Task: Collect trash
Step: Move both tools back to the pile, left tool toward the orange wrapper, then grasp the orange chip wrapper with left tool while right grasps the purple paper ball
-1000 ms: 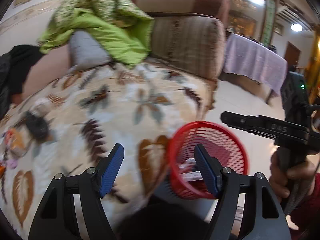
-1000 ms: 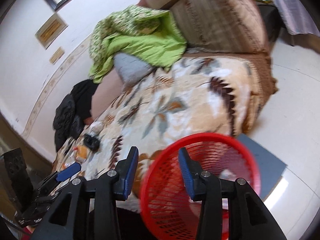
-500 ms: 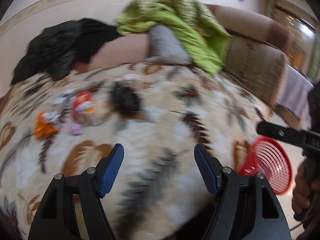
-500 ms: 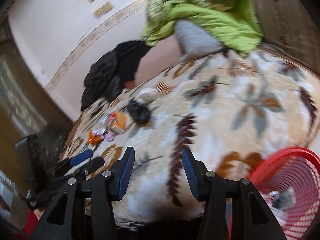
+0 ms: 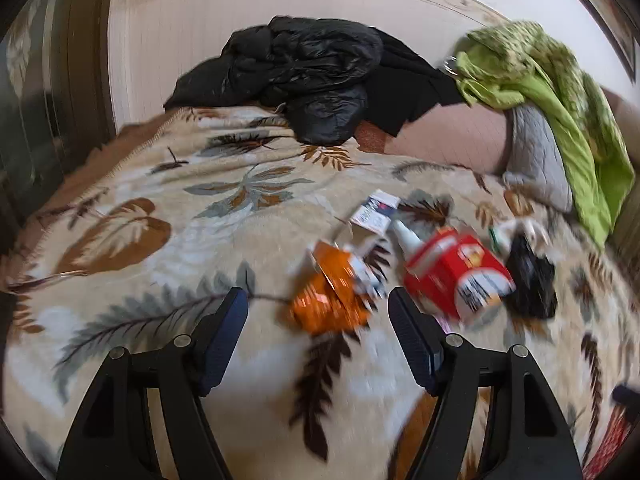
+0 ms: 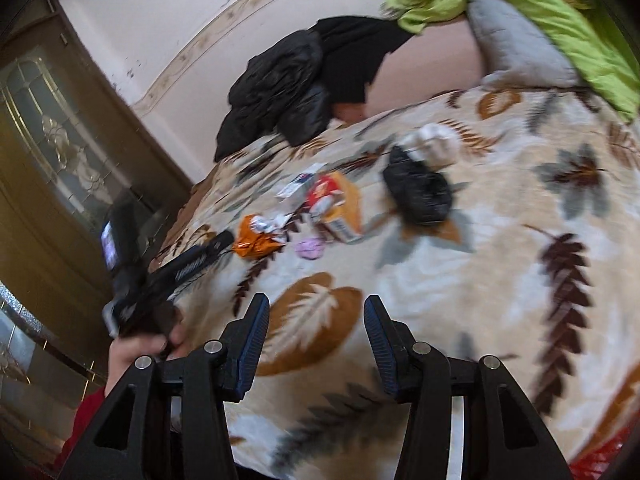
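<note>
On blanket (image 5: 168,264) | orange wrapper (image 5: 328,300) between left hand-held gripper (image 5: 318,318) jaws, untouched

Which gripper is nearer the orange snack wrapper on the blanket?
Left. The left gripper is open with the orange snack wrapper just ahead of its fingers. The right gripper is open and farther back, the wrapper well up-left of it.

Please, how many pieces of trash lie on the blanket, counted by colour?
Orange: 1, the crumpled wrapper
Red: 1, the carton
Black: 1, the bag
White: 2, the small packet and the wad
Pink: 1, the small piece
Total: 6
</note>
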Demonstrator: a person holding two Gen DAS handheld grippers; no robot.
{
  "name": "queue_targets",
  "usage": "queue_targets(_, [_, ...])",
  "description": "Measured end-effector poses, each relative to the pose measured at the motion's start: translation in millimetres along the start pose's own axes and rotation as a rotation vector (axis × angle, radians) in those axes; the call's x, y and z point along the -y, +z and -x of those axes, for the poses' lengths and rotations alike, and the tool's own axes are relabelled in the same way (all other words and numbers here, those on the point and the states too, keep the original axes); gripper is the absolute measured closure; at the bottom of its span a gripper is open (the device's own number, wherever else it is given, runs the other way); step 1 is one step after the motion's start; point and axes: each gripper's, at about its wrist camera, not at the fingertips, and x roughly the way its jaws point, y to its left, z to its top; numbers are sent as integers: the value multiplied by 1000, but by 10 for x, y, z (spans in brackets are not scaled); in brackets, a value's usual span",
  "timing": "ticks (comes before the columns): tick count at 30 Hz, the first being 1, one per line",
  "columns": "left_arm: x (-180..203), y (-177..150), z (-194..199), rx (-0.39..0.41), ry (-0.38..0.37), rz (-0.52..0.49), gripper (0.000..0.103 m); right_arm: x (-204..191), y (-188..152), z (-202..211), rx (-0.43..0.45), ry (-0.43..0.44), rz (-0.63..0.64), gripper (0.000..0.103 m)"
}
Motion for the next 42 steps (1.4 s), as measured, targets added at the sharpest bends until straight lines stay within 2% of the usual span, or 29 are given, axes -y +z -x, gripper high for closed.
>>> queue_targets(3, [23, 69, -253, -24, 1, -21, 31, -61, 42, -218, -29, 8, 4, 50])
queue_targets(7, [181, 32, -607, -113, -6, -80, 33, -85, 169, -476, -47, 7, -7, 50])
queue_targets(9, [173, 12, -712, -142, -16, -77, 51, -85, 258, -621, -54, 10, -17, 50])
queue_targets(11, [132, 30, -704, -144, -44, -47, 63, -101, 339, -818, -63, 4, -15, 50])
queue_targets(13, [93, 41, -648, -131, -23, -42, 64, -119, 383, -978, -80, -10, -9, 50])
queue_targets(19, [-87, 133, -382, -62, -38, -13, 64, -136, 440, -1530, -129, -53, 10, 51])
queue_targets(22, [-162, 154, -306, -42, -33, -4, 64, -130, 444, -1760, -146, -89, 31, 60])
queue_targets(23, [-177, 153, -297, -41, -31, -5, 64, -129, 433, -1813, -155, -97, 38, 68])
queue_targets(25, [-191, 150, -284, -37, -20, -16, 64, -118, 411, -1876, -153, -107, 47, 69])
queue_targets(31, [-167, 126, -226, -31, -24, -22, 64, -277, 396, -1632, -77, -110, 126, 71])
queue_targets(36, [22, 44, 21, 8, -40, -42, 64, -269, 332, -1189, -14, -101, 132, 71])
queue_targets(42, [271, -118, 379, 44, -51, -79, 64, -222, 265, -606, 90, -133, 148, 71])
